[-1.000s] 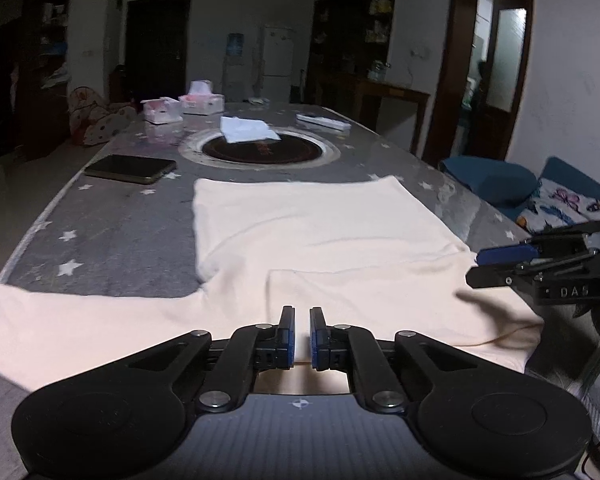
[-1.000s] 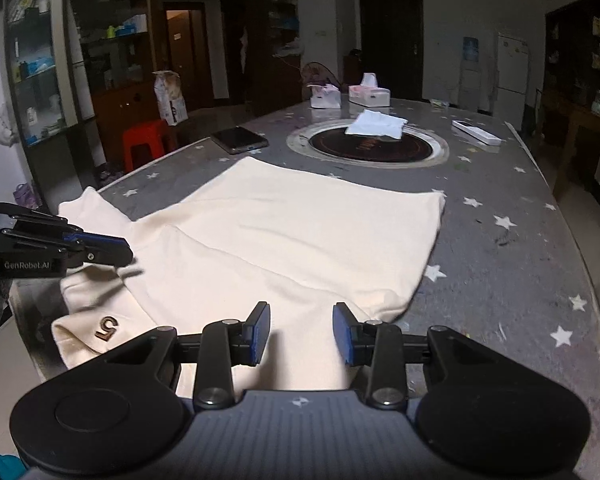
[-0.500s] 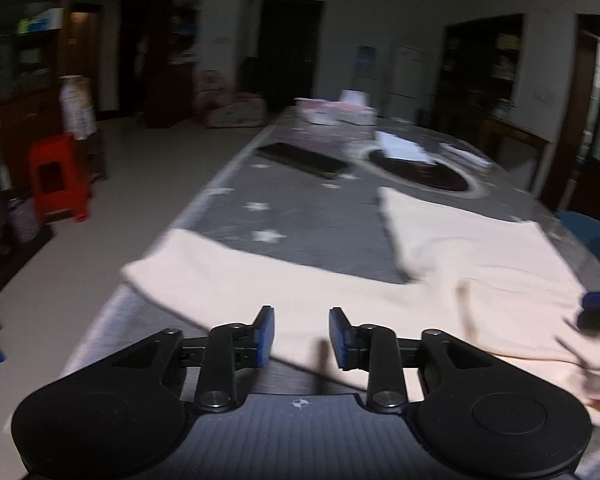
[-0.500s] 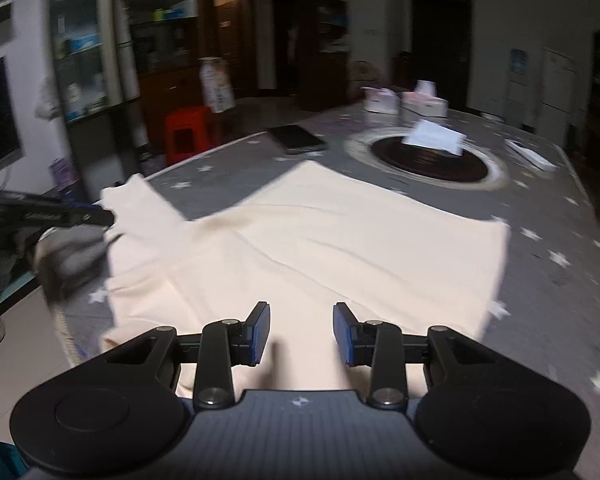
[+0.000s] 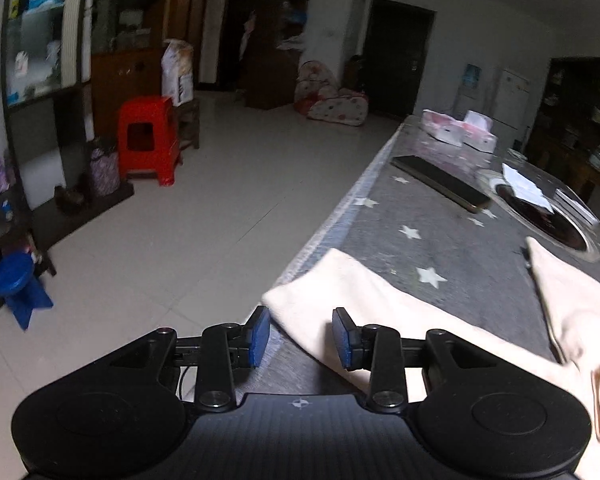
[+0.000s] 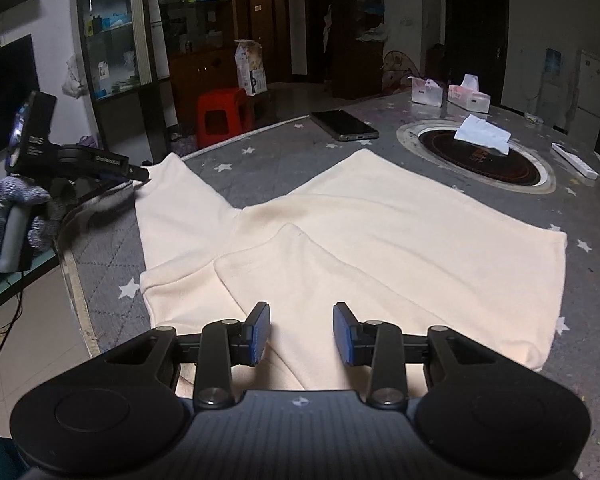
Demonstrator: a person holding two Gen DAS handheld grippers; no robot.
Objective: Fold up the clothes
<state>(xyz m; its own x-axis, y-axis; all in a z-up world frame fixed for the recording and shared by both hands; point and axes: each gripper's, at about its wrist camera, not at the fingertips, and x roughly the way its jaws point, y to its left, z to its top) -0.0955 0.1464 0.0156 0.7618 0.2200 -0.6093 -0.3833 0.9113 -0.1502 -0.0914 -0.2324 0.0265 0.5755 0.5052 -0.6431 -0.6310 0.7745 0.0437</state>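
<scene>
Between the parted blue pads of the left gripper [image 5: 299, 336], just ahead at the table's near edge, lay the cuff end of the cream garment's [image 6: 380, 240] outstretched sleeve [image 5: 340, 296], not yet pinched; jaws held wide, released, apparently lined up for a grab at that free end so the sleeve could be carried inward over the body. Seen from the right wrist camera, tips of that same tool poised at the sleeve's far corner. Beyond the left gripper's right finger, soft matte knit running back toward the garment's body, thick enough to hold a rounded edge. Further ahead, a grey star-printed table cover [image 5: 440, 248], smooth and faintly glossy, likely kind to sliding cloth.

Just ahead of the right gripper [image 6: 301, 334], likewise slack and grasping nothing, jaws apart above the garment's near portion, where one sleeve [image 6: 320, 272] already lay folded diagonally across the chest. Past it, the flat rectangular body spread toward the hem. Well beyond, a dark phone [image 6: 344, 125], a round inset hotplate [image 6: 476, 160] under a crumpled tissue, and two tissue boxes [image 6: 450, 94].
</scene>
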